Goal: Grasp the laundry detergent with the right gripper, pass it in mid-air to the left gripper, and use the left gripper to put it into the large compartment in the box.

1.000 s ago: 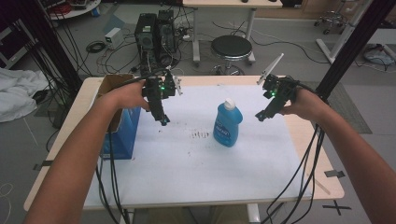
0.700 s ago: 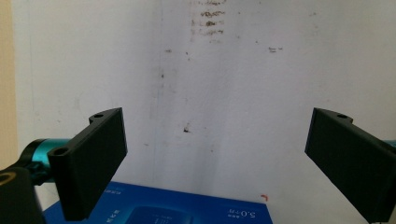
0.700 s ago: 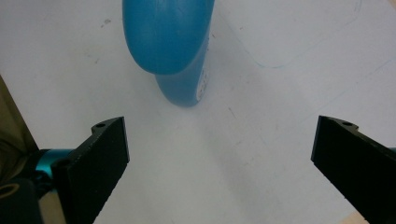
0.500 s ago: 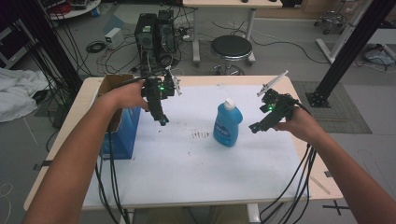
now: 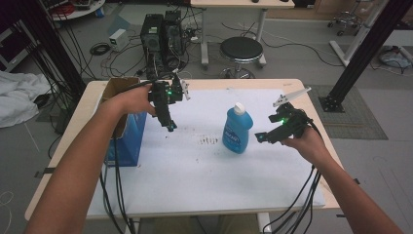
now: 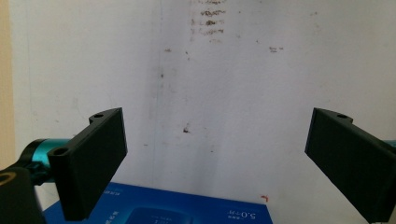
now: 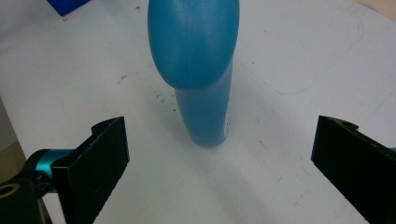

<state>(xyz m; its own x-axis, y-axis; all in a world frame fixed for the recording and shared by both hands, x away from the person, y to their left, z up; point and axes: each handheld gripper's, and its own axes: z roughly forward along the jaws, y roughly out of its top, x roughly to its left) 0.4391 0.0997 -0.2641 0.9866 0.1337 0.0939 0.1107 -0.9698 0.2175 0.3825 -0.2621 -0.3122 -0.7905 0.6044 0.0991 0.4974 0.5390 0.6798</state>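
stage: early, nothing gripped yet | blue bottle (image 5: 237, 130) upright mid-desk (image 5: 195, 185), white cap on | our right tool (image 5: 263, 138) just beside it, jaws wide apart, empty, bottle centred ahead | our left tool (image 5: 170, 125) wide apart, empty, hovering by blue box (image 5: 127, 139) | left: close in, grip, move.

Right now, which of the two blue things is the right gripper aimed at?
The bottle, standing upright mid-table with a white cap; the right gripper points at it. The box sits at the left edge.
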